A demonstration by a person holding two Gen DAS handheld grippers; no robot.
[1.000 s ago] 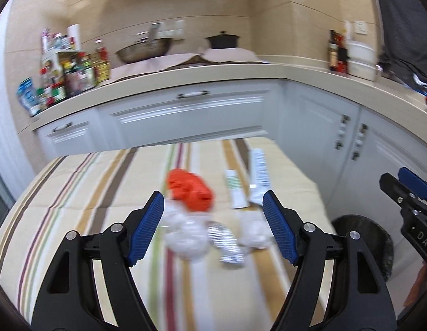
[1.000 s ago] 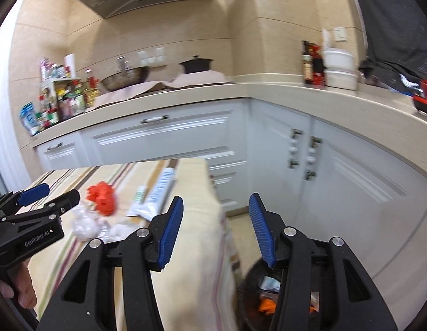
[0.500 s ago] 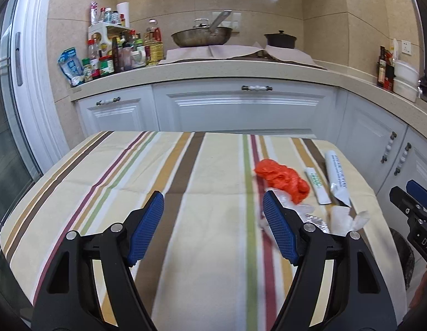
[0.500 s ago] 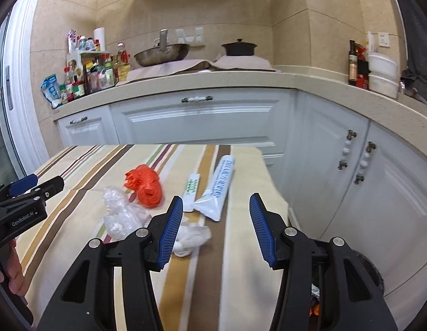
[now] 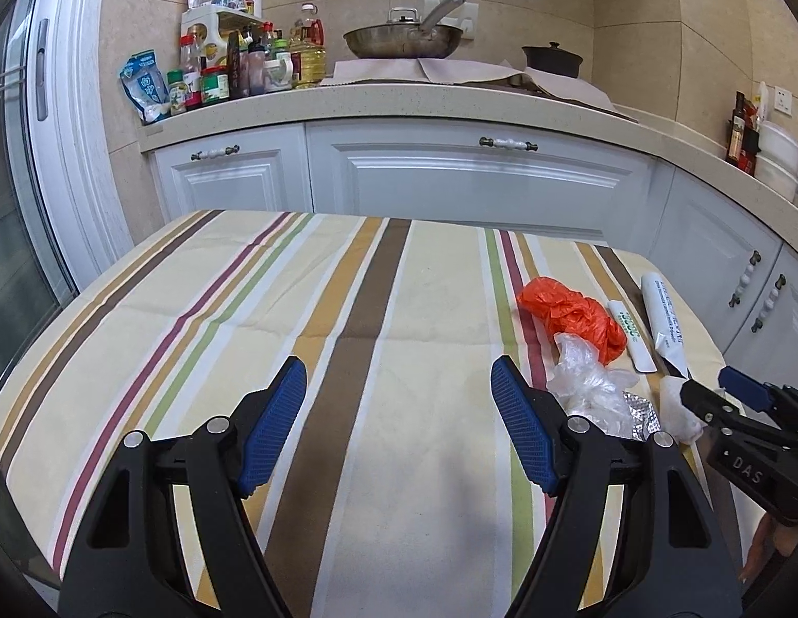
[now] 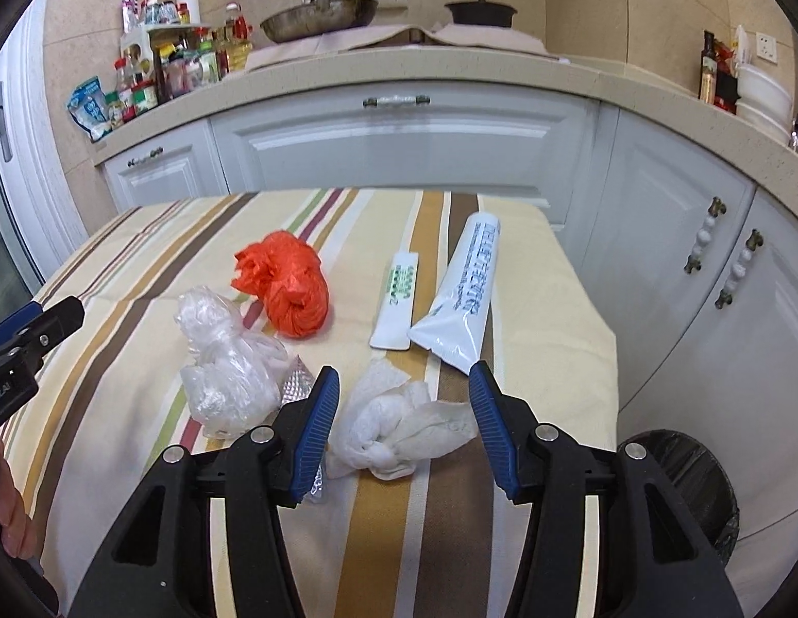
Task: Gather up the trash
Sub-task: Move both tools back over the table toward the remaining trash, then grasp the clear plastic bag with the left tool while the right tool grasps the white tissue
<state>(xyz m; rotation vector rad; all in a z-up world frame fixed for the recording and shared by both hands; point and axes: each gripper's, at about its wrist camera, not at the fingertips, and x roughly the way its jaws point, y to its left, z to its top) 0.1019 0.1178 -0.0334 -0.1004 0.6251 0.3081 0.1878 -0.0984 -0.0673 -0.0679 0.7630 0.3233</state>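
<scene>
Trash lies on the striped tablecloth (image 6: pixel 115 335): a crumpled white tissue (image 6: pixel 399 422), a clear plastic bag (image 6: pixel 228 365), a foil wrapper (image 6: pixel 298 381), an orange plastic bag (image 6: pixel 285 288), a thin white sachet (image 6: pixel 396 301) and a white tube (image 6: pixel 465 293). My right gripper (image 6: pixel 404 427) is open, its jaws on either side of the tissue, just above it. My left gripper (image 5: pixel 399 432) is open and empty over bare cloth, left of the pile. The orange bag (image 5: pixel 574 322) and clear bag (image 5: pixel 589 391) show at its right.
A round black bin (image 6: pixel 677 494) stands on the floor below the table's right edge. White cabinets (image 6: pixel 399 139) and a counter with bottles (image 5: pixel 234 62), a pan (image 5: pixel 404 38) and a pot (image 5: pixel 550 59) lie beyond the table.
My right gripper swung from over the bin to the table and now frames the tissue. My left gripper moved left, away from the trash pile.
</scene>
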